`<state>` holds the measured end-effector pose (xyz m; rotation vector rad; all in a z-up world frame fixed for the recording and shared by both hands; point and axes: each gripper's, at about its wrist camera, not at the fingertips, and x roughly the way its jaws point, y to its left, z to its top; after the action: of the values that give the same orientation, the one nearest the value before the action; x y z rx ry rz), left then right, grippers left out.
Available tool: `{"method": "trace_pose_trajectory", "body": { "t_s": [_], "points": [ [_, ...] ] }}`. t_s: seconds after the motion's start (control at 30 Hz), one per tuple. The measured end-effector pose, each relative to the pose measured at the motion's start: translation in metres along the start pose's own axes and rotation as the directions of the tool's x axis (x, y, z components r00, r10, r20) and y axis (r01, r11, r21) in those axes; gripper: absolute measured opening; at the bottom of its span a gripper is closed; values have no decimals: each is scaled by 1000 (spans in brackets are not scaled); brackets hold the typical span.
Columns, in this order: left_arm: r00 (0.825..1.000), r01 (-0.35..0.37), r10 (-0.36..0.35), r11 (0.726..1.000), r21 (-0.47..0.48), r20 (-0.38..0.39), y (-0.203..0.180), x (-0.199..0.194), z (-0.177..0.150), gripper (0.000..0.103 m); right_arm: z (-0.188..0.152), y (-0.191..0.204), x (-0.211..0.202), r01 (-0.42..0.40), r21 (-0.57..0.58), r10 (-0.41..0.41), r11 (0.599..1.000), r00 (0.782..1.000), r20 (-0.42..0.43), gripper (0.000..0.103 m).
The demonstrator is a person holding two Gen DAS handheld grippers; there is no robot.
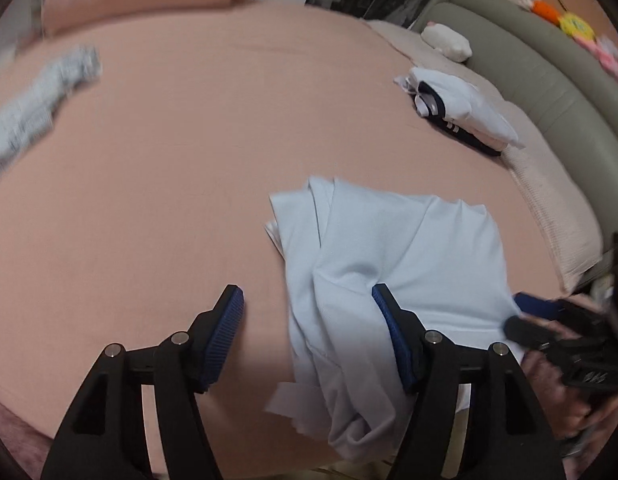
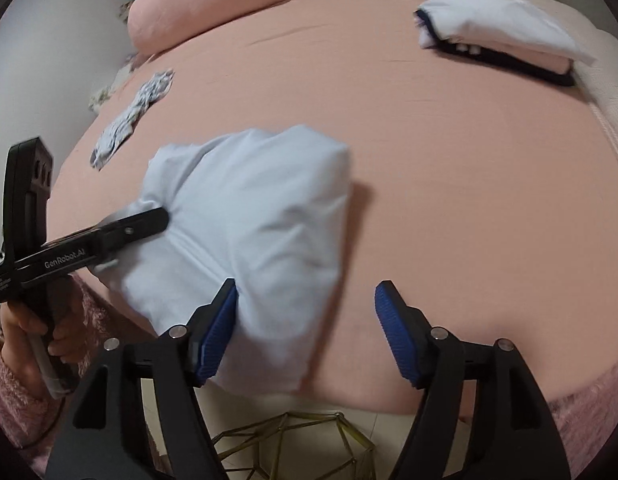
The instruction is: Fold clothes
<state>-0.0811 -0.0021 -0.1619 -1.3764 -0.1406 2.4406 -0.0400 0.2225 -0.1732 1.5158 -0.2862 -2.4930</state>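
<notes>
A pale blue garment (image 1: pixel 389 248) lies partly folded on the pink bed near its front edge; it also shows in the right wrist view (image 2: pixel 253 216). My left gripper (image 1: pixel 309 332) is open, its right finger against the cloth's near part, holding nothing. My right gripper (image 2: pixel 305 328) is open, its left finger (image 2: pixel 217 332) touching the garment's near corner. In the right wrist view the left gripper's finger (image 2: pixel 145 222) rests on the cloth's left side. In the left wrist view the right gripper (image 1: pixel 541 316) sits at the garment's right edge.
A folded stack of white and navy clothes (image 1: pixel 457 112) lies far right on the bed (image 1: pixel 229 160). A grey patterned garment (image 1: pixel 37 108) lies far left. Pink pillows (image 2: pixel 213 4) are at the head. A gold wire frame (image 2: pixel 289 444) stands on the floor below the bed edge.
</notes>
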Motion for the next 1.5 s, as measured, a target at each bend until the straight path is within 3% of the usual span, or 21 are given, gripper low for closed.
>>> {"method": "trace_pose_trajectory", "body": {
  "t_s": [0.1,0.2,0.27,0.37,0.47,0.53,0.73,0.87,0.97,1.03,1.1,1.2,1.3,1.37,1.43,1.5],
  "points": [
    [999,-8,10,999,-47,45,6,-13,0,66,-8,-9,-15,17,9,-17,1000,999,32,69],
    [994,69,-60,993,-95,93,9,-29,-6,65,-13,-10,-32,54,5,-54,999,997,61,68],
    [987,127,-119,989,-74,105,4,-37,-11,65,-19,-12,-36,16,5,-17,1000,999,46,68],
    [991,114,-113,993,-13,67,-15,-30,-18,65,-32,-8,-32,-50,-11,50,999,999,-10,68],
    [999,46,-46,999,9,4,-14,-15,-23,65,-43,12,-19,-11,-98,4,995,998,-64,68],
    [999,41,-41,999,-5,-16,-11,-8,-22,65,-46,20,-10,19,-134,-30,991,996,-79,67],
    [999,29,-29,1000,-5,-32,-10,-4,-22,68,-43,15,8,93,-110,-103,990,991,-83,67],
    [999,22,-23,1000,-22,-29,-4,-6,-21,68,-45,-1,-1,116,-36,-119,993,989,-85,67],
    [996,82,-83,995,-62,-15,1,-9,-21,68,-46,-15,-8,110,20,-108,994,990,-90,67],
    [978,206,-201,969,-138,48,10,-20,-19,67,-46,-16,-13,133,15,-131,991,987,-92,67],
    [963,266,-253,950,-164,95,16,-30,-17,67,-45,-15,-19,148,11,-146,989,985,-86,67],
    [991,129,-124,983,-128,46,14,-20,-18,67,-35,-13,-38,75,33,-74,997,997,-29,67],
    [997,73,-76,988,-138,-14,17,-6,-21,68,-19,-6,-46,41,27,-42,999,998,48,68],
    [999,35,-35,989,-141,6,21,-13,-19,68,-10,-1,-32,76,-23,-76,997,997,32,68],
    [1000,9,-5,988,-152,29,28,-23,-17,68,-13,-4,-17,172,-68,-176,983,983,-44,66],
    [999,32,-25,987,-158,45,31,-26,-11,68,-14,-18,-13,207,-38,-210,978,975,-79,66]
  ]
}}
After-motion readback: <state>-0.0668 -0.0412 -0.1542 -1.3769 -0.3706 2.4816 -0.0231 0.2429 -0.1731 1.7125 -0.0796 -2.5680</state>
